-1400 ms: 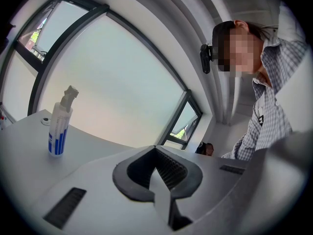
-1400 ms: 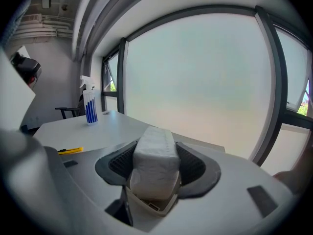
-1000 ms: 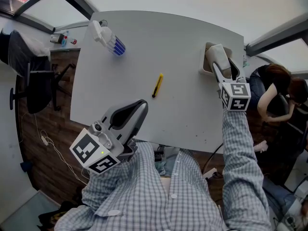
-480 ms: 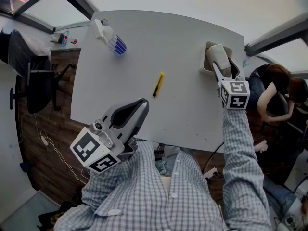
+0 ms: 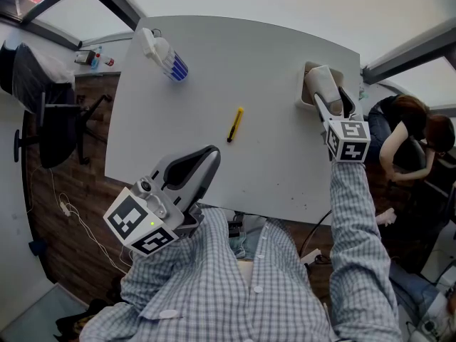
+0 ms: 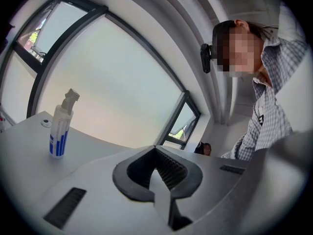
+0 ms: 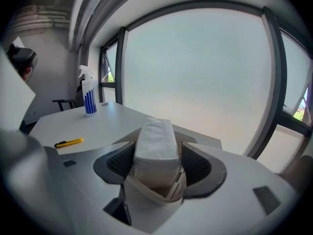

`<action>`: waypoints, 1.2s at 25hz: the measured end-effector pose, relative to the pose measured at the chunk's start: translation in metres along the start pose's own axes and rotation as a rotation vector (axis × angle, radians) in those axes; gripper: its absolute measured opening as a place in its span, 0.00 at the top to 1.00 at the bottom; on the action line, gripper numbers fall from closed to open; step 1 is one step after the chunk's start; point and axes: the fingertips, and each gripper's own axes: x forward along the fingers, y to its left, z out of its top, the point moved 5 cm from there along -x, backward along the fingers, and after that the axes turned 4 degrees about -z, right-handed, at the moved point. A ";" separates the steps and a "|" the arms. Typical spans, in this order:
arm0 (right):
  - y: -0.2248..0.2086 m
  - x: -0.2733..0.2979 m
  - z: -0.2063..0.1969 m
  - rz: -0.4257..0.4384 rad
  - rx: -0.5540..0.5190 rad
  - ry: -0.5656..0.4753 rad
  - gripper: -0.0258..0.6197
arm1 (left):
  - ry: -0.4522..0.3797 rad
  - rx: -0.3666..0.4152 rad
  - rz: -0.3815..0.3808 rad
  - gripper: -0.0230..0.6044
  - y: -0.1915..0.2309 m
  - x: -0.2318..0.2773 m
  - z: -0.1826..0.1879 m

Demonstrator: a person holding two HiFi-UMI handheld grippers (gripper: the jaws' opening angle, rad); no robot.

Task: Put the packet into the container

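A white packet (image 7: 155,141) stands upright in a beige container (image 7: 157,194) at the table's far right edge. In the head view the packet (image 5: 324,84) rises out of the container (image 5: 307,70). My right gripper (image 7: 156,163) straddles the packet. Its jaws have just been opening, and a thin gap shows on each side between pad and packet. My right gripper (image 5: 328,95) points down at the container. Low over the table's near edge, my left gripper (image 5: 211,152) is shut with nothing in it, as the left gripper view (image 6: 159,173) also shows.
A yellow utility knife (image 5: 234,125) lies mid-table. A blue-and-white spray bottle (image 5: 162,54) stands at the table's far left corner. A black chair (image 5: 43,105) is left of the white table (image 5: 271,162), and a seated person (image 5: 417,130) is to its right.
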 end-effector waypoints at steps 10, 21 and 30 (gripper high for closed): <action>-0.002 -0.018 0.012 -0.024 -0.004 -0.047 0.52 | -0.007 0.007 -0.020 0.95 -0.004 0.001 0.002; 0.007 -0.060 0.033 -0.039 0.024 -0.134 0.62 | -0.023 0.020 -0.039 0.95 -0.009 -0.002 0.006; 0.009 -0.101 0.052 -0.076 0.103 -0.224 0.90 | -0.030 0.030 -0.057 0.95 -0.012 -0.001 0.010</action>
